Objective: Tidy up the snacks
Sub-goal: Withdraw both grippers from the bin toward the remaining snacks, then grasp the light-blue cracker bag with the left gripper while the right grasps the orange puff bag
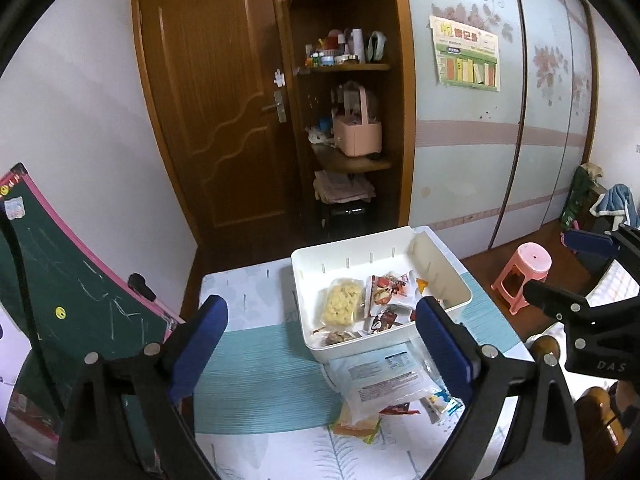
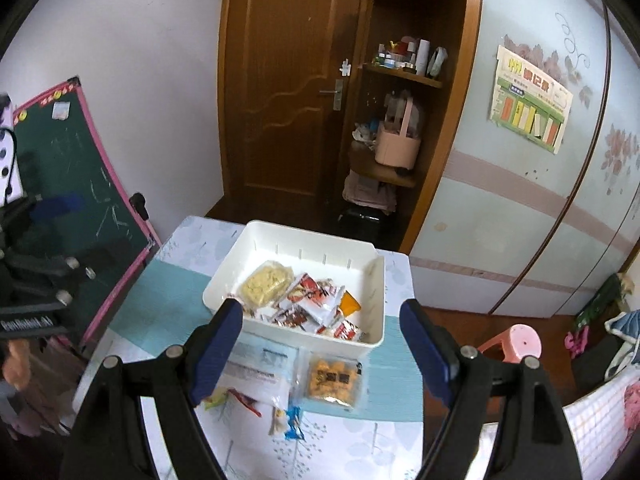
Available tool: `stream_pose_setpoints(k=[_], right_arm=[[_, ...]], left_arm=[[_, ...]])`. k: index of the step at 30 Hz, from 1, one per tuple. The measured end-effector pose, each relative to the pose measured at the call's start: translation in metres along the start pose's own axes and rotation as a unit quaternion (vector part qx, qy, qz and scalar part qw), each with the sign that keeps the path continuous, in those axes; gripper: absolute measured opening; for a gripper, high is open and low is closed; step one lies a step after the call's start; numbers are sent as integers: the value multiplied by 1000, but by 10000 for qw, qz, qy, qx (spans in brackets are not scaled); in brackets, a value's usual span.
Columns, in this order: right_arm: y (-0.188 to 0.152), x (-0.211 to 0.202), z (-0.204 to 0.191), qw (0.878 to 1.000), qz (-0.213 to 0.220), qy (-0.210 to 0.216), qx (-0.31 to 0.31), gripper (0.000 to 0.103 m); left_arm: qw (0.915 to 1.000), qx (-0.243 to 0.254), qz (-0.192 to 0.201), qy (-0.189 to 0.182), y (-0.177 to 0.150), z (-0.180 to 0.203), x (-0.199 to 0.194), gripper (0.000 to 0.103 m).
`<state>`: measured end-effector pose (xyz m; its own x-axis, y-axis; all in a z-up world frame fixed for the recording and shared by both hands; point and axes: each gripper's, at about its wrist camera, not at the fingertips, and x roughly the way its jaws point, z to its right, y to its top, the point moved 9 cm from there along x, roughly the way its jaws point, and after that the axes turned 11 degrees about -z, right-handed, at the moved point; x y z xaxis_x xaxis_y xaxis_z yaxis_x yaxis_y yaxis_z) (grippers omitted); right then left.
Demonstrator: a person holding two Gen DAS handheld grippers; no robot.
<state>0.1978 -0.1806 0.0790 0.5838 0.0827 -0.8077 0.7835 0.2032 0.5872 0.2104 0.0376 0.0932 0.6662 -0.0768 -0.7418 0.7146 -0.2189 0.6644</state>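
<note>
A white plastic bin (image 1: 444, 280) (image 2: 288, 240) stands on the small table and holds several snack packets, among them a yellow one (image 1: 340, 306) (image 2: 266, 282) and red-and-white ones (image 1: 390, 294) (image 2: 316, 300). In front of the bin lie a large white-blue packet (image 1: 384, 380) (image 2: 260, 364), an orange snack pack (image 2: 334, 380) and small wrappers (image 2: 290, 424). My left gripper (image 1: 324, 354) is open and empty above the table, left of the loose packets. My right gripper (image 2: 324, 350) is open and empty above the loose packets.
The table (image 1: 256, 352) has a teal-and-white cloth. A green chalkboard (image 1: 60, 280) leans at the left. A pink stool (image 1: 524, 270) stands on the floor at the right. A wooden door and shelves are behind the table.
</note>
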Motion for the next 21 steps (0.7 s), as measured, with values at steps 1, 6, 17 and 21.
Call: stream_pose_setpoints(k=[1,6,17,21], right_arm=[[-4,1,-1,10000,-24,-3,-13,81],[-27,26,-2,9997,-220,27,-54,81],[-87,136,18,9916,-1154,300,509,81],[-110,184,23,9826,-1591,518,808,81]], left_arm=[[10000,35,16,-1,-4,1,0,97],[9990,381,-45,232,-30,11,25,98],[9885,779,-1292,72,-118,45,155,98],[9813,461,-1863,-145,-141,45,202,98]])
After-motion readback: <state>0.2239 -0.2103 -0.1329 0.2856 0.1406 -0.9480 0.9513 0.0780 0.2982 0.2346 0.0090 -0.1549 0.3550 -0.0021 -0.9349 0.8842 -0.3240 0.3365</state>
